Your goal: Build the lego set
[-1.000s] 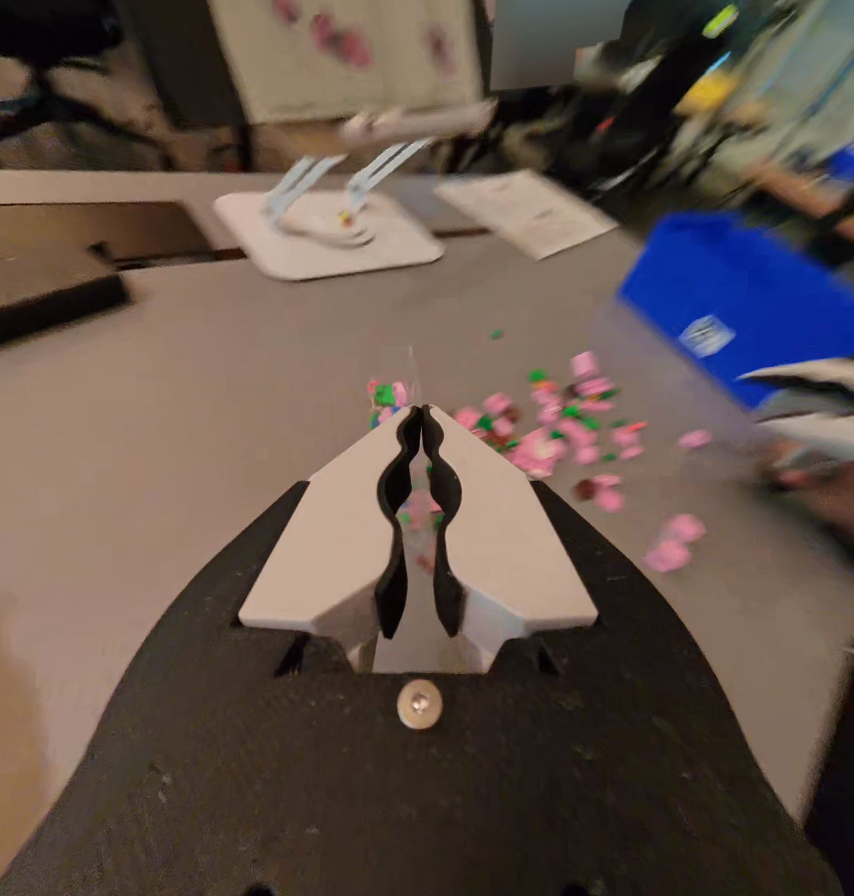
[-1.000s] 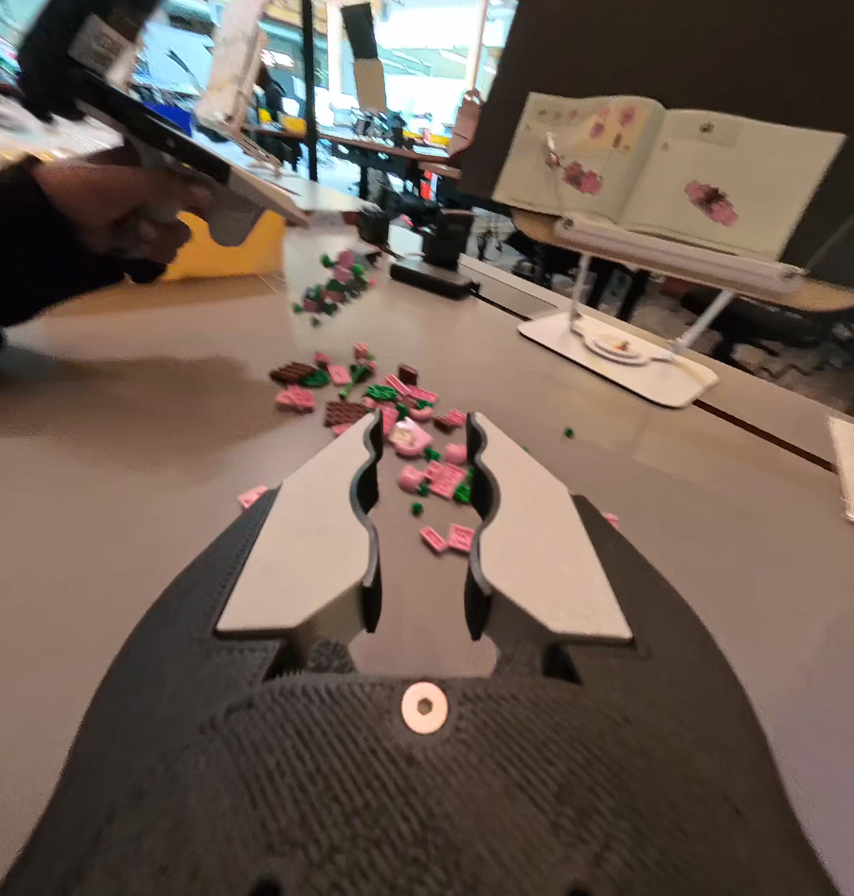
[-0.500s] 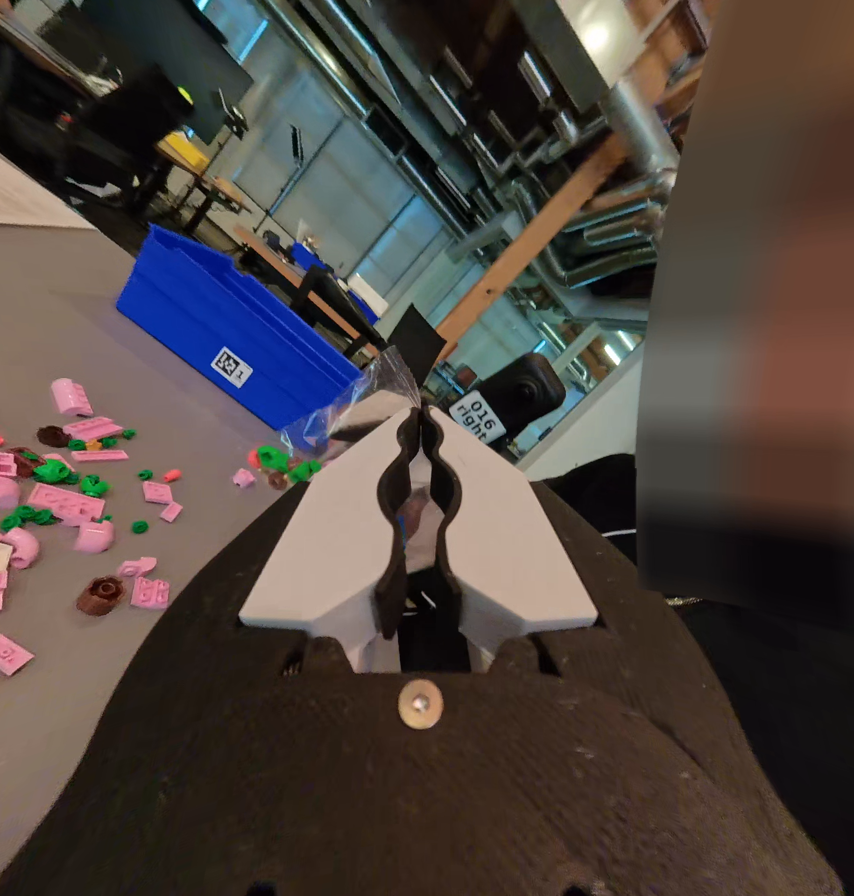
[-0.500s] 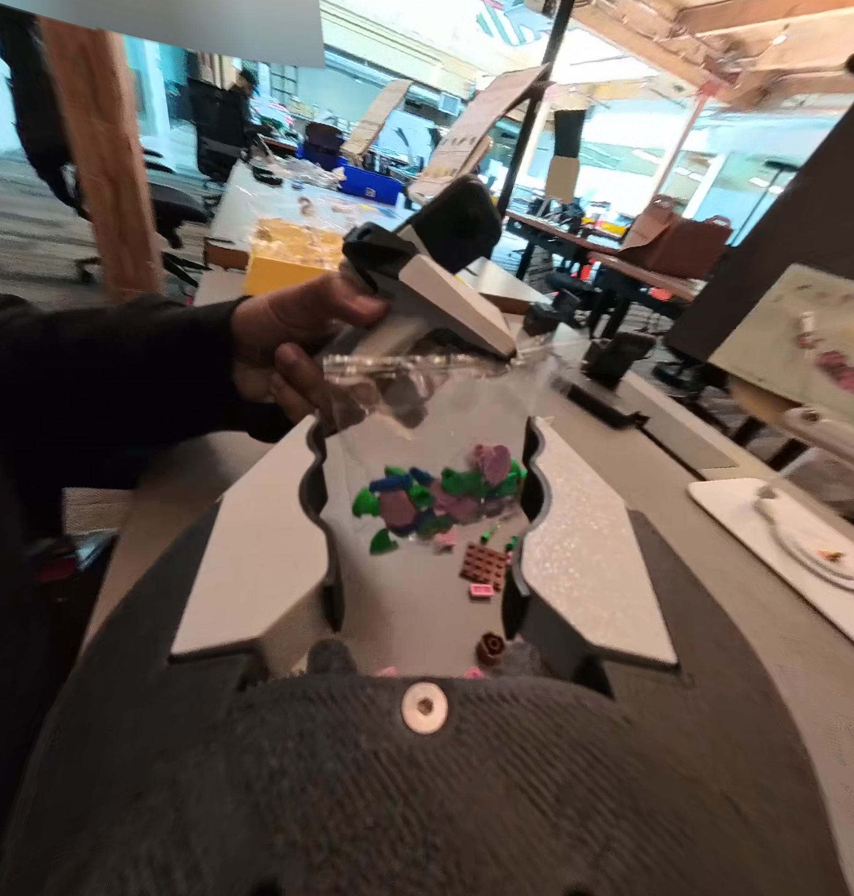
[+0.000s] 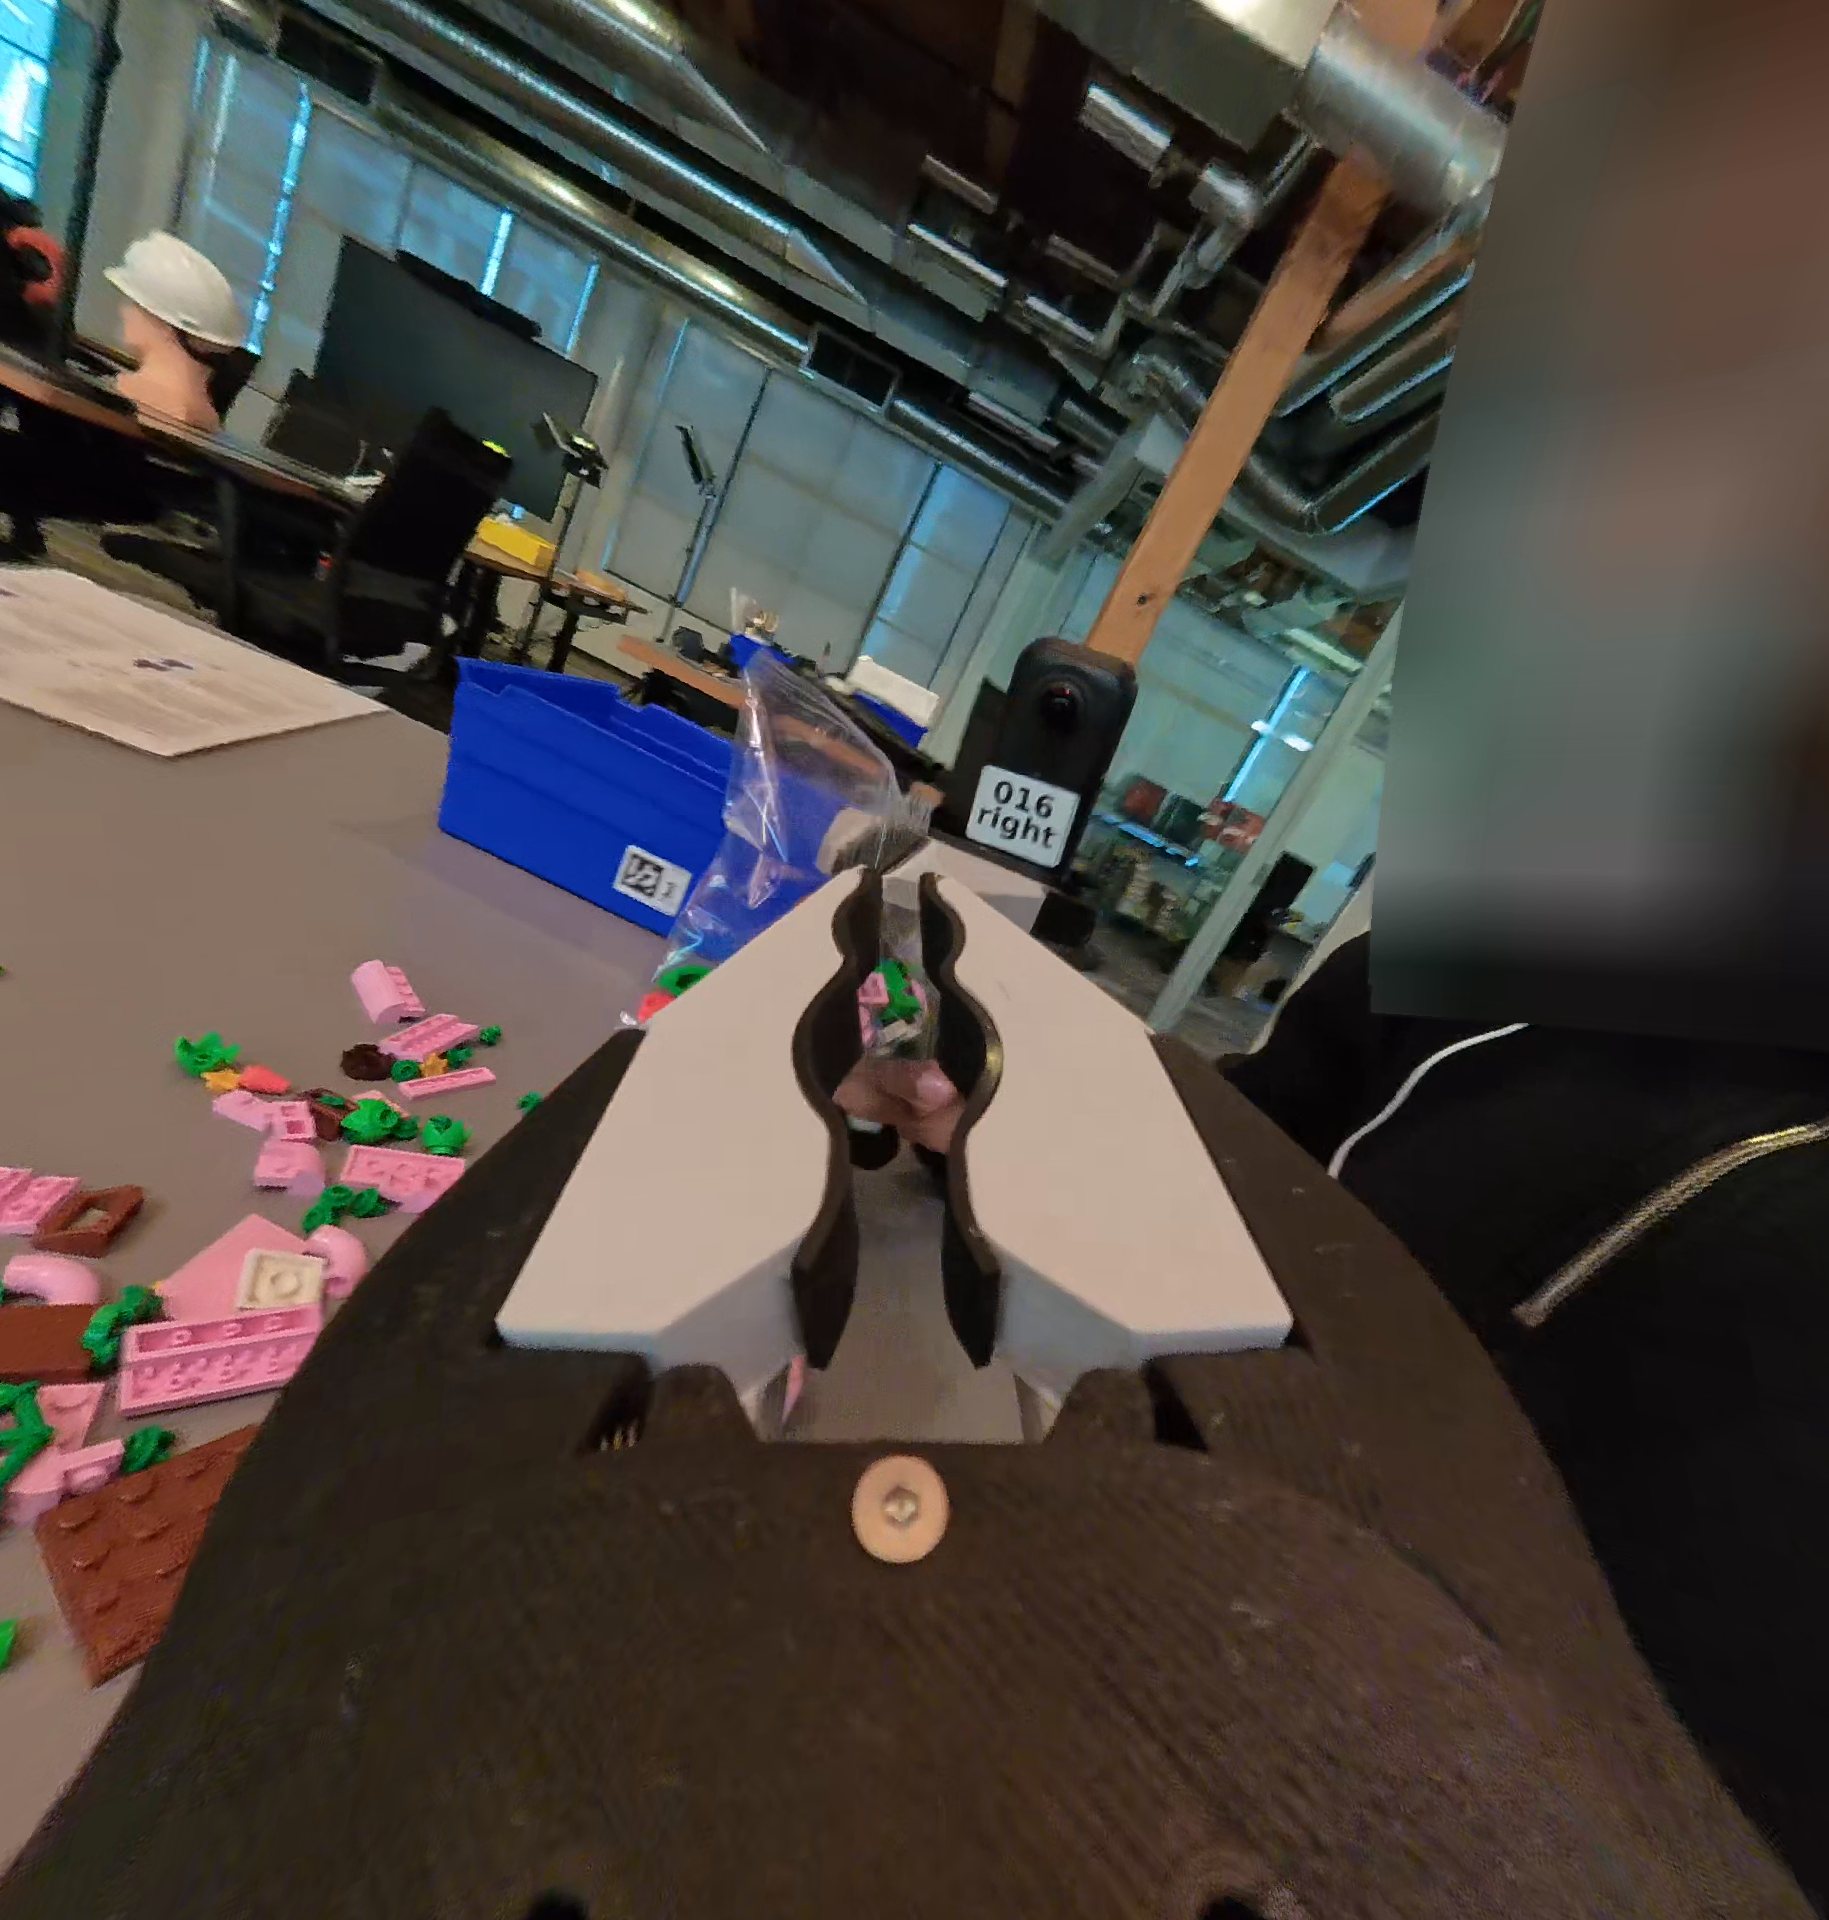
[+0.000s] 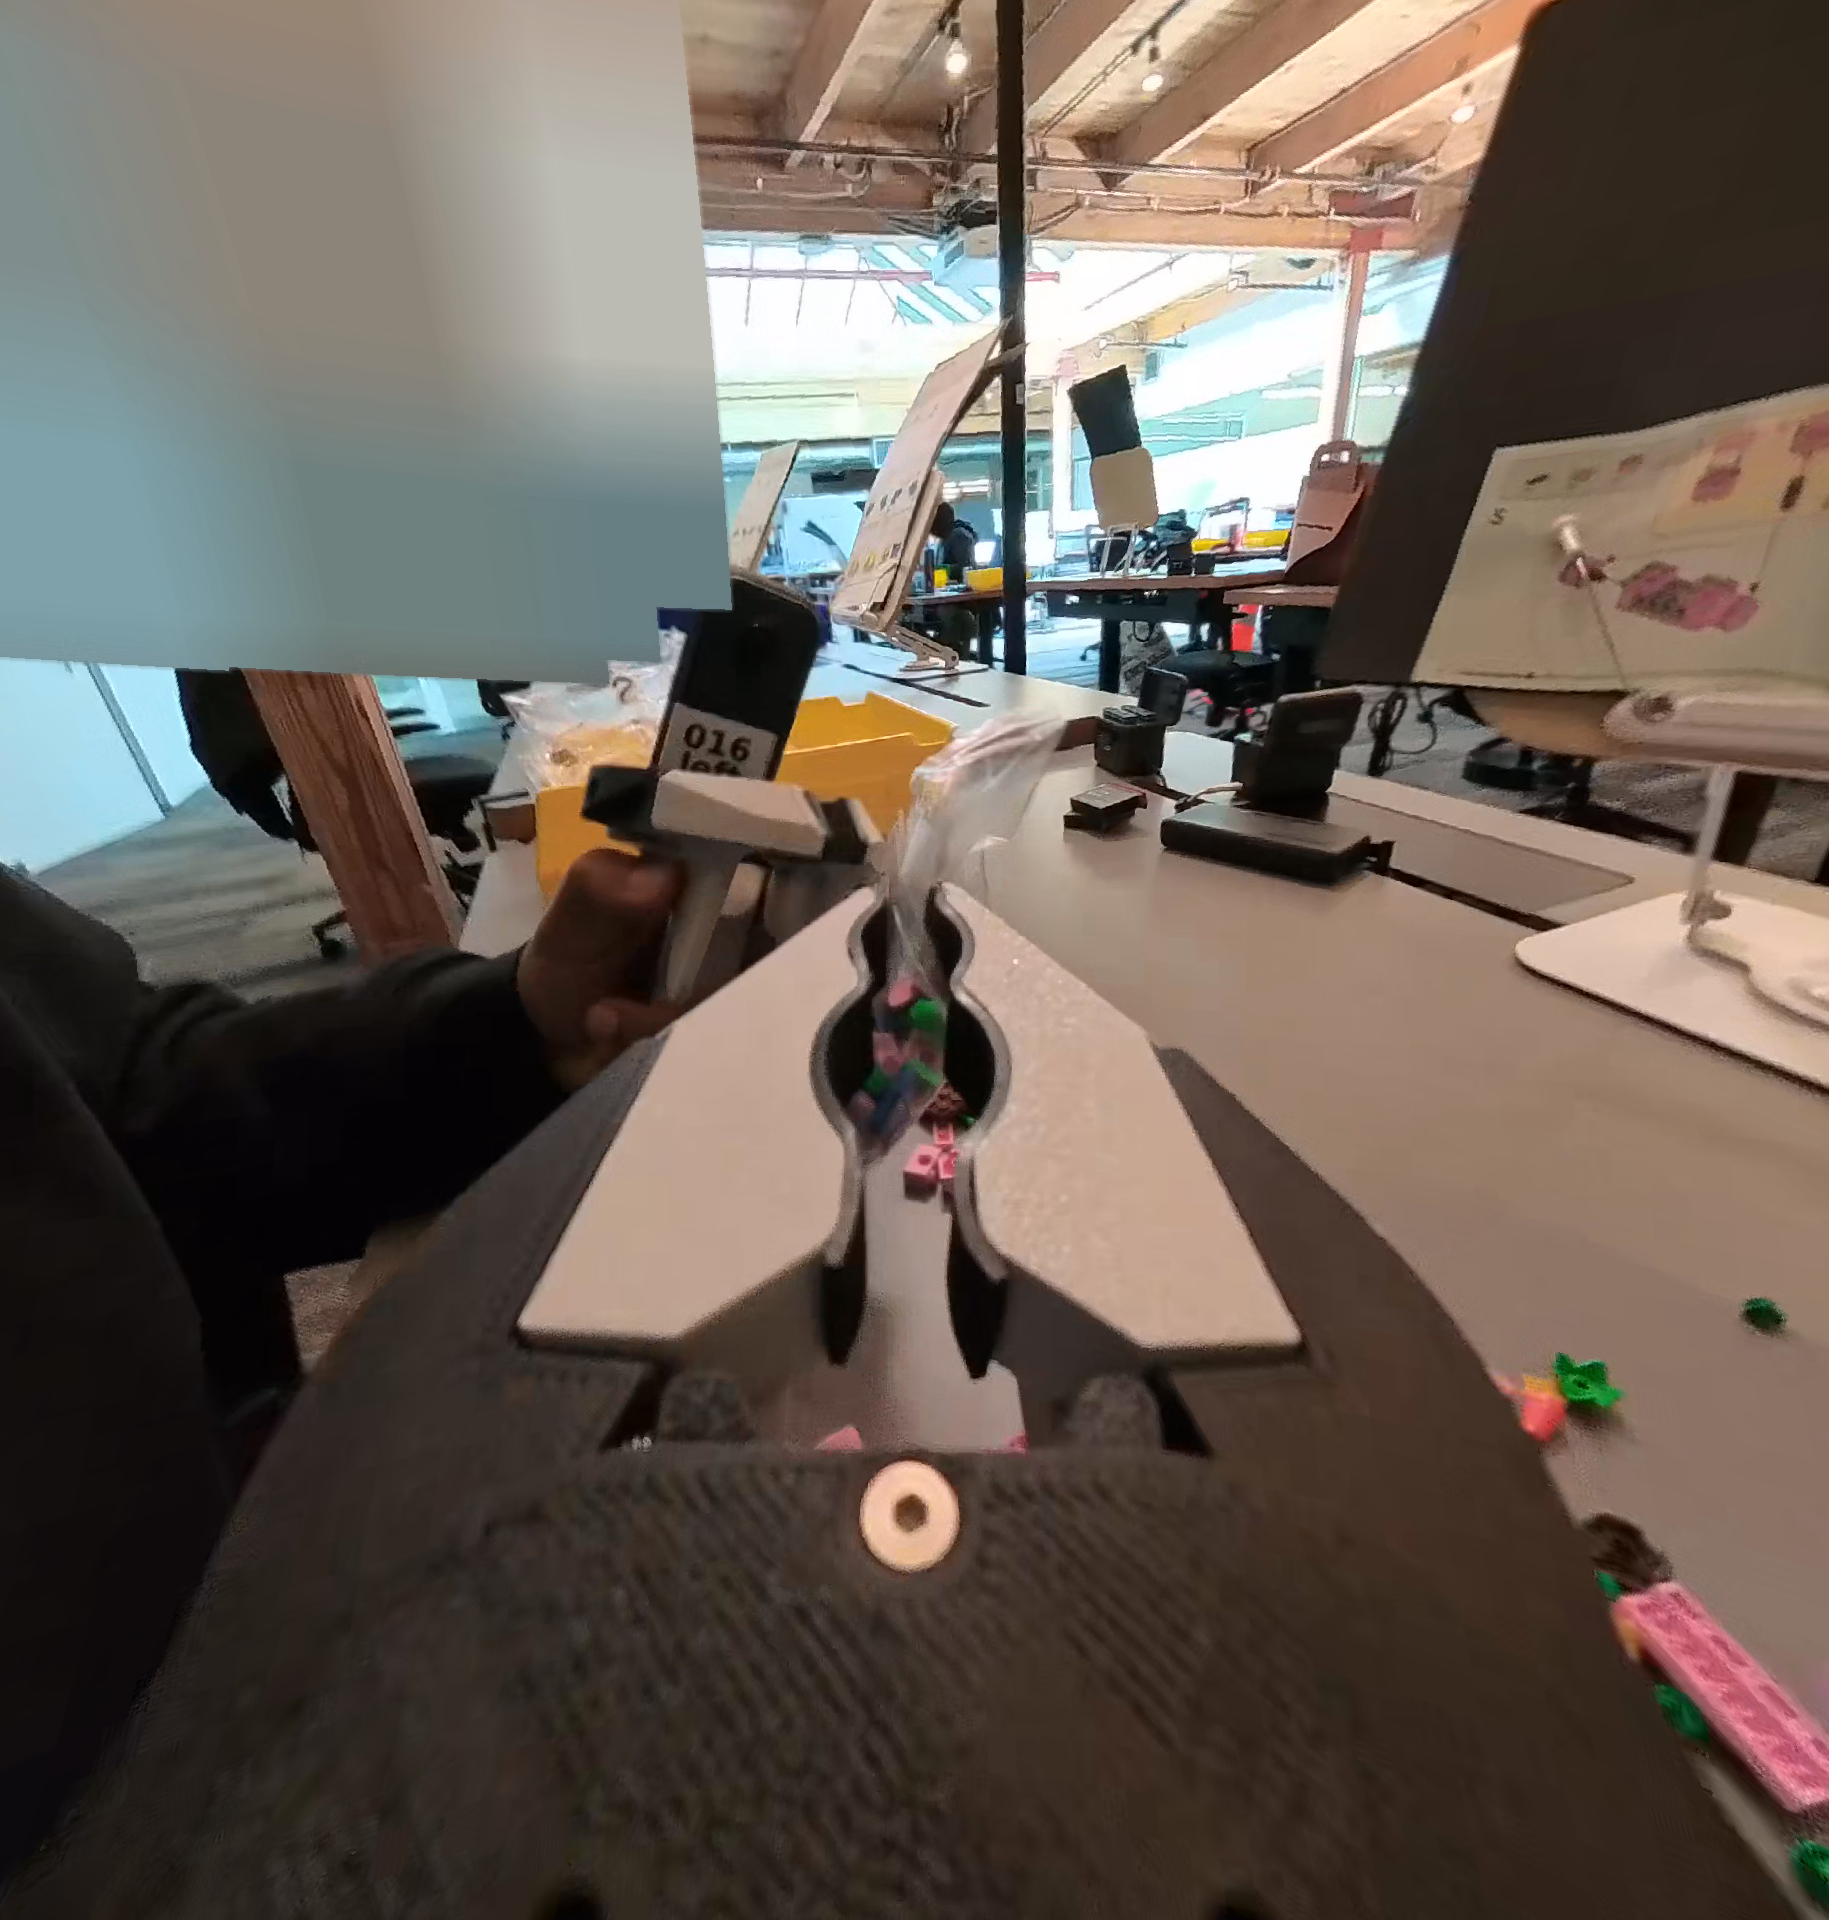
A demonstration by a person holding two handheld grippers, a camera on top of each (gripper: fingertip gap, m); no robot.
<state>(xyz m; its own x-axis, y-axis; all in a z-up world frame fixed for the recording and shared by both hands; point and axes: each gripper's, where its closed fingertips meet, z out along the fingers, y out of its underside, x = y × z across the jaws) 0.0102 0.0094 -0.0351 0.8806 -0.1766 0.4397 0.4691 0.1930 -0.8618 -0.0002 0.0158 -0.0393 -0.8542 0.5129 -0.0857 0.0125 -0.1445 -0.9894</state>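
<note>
Bagged pieces hang above the grey table (image 5: 214, 831), with both tools pinching the same clear plastic bag (image 5: 785, 821). The left gripper (image 5: 897, 883) is nearly closed on the bag's upper edge, and the right gripper (image 6: 912, 902) is narrowed on the film just beside it, the pink and green bricks (image 6: 905, 1060) sagging in the pouch between its fingers. Loose lego pieces (image 5: 266, 1195) already lie scattered on the table to the left, near a blue bin (image 5: 577, 790), and the instruction booklet (image 6: 1658, 561) stands on its holder at the far right. The likely step is tearing or pulling the bag open. The risk is a sudden rip: thin film gives all at once, and small bricks could spray over the table edge or mix into the sorted scatter. A slipping pinch could also drop the whole bag.
</note>
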